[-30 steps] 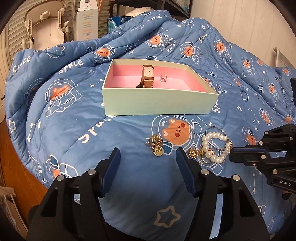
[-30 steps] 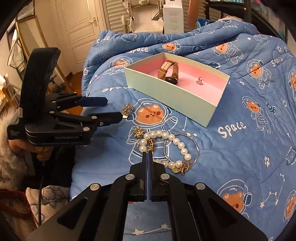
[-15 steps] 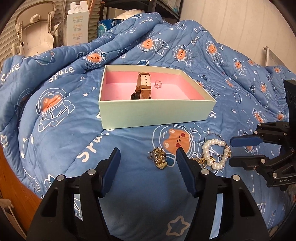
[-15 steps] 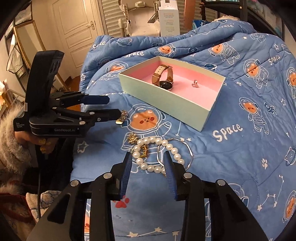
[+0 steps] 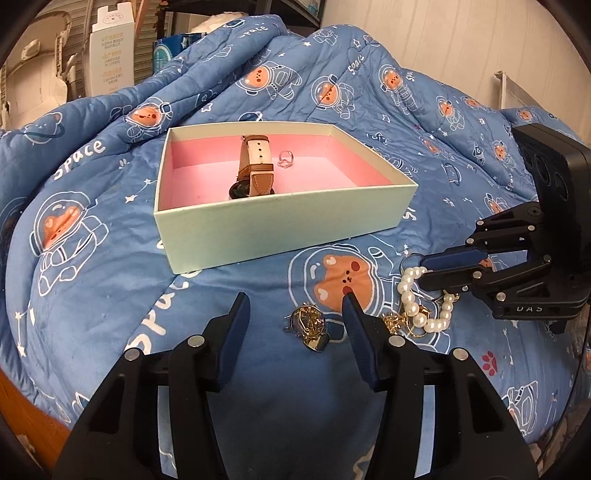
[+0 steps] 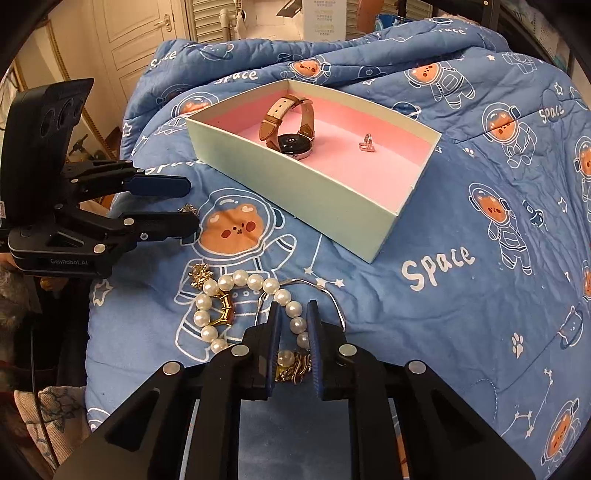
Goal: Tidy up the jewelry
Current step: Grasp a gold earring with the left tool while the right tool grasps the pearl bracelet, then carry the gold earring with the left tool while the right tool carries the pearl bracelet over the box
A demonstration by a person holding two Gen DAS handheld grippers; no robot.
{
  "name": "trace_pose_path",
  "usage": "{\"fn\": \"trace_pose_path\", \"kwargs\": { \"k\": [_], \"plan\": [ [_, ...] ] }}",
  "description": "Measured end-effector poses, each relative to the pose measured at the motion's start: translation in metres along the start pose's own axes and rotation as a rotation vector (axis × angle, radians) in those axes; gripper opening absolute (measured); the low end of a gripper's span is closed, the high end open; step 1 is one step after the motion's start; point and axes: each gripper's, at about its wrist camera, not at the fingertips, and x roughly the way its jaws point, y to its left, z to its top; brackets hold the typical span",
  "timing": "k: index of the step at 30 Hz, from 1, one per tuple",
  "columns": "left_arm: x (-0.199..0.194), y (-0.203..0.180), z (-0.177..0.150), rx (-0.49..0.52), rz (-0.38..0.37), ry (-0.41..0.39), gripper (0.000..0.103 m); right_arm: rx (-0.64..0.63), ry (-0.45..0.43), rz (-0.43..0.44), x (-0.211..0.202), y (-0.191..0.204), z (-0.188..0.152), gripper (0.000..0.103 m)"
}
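A pale green box point(image 5: 280, 229) point(image 6: 325, 192) with a pink floor sits on the blue quilt; it holds a brown-strap watch point(image 5: 255, 166) point(image 6: 290, 125) and a small ring point(image 5: 285, 159) point(image 6: 367, 142). My left gripper point(image 5: 295, 308) point(image 6: 188, 206) is open, its fingers either side of a gold chain bundle point(image 5: 309, 326). My right gripper point(image 6: 293, 317) point(image 5: 417, 267) has narrowed around one side of the pearl bracelet point(image 6: 236, 299) point(image 5: 417, 299), with pearls between its fingers. A thin silver bangle point(image 6: 325, 291) and gold pieces point(image 6: 221, 308) lie tangled with the pearls.
The blue space-print quilt point(image 5: 110, 258) slopes off at the left to a wooden floor point(image 5: 22, 417). A white carton point(image 5: 110, 48) and shelving stand behind the bed. A white door point(image 6: 136, 33) is at the far left in the right wrist view.
My right gripper opened from fully shut, moved forward over the pearl bracelet and has narrowed around its strand. My left gripper stayed open and moved closer to the gold chain bundle.
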Motion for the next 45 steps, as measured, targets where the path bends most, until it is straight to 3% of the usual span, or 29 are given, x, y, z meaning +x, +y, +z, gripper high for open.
{"fn": "trace_pose_path", "kwargs": {
  "k": [10, 26, 45],
  "plan": [
    [0.0, 0.0, -0.006, 0.061, -0.068, -0.01, 0.022, 0.01, -0.01, 0.032, -0.002, 0.0, -0.004, 0.01],
    [-0.024, -0.008, -0.007, 0.013, -0.041, -0.043, 0.022, 0.022, -0.081, 0.035, -0.027, 0.007, -0.003, 0.009],
    [-0.045, -0.024, 0.012, 0.037, -0.04, -0.104, 0.022, 0.045, -0.174, 0.045, -0.057, 0.011, 0.006, 0.009]
  ]
}}
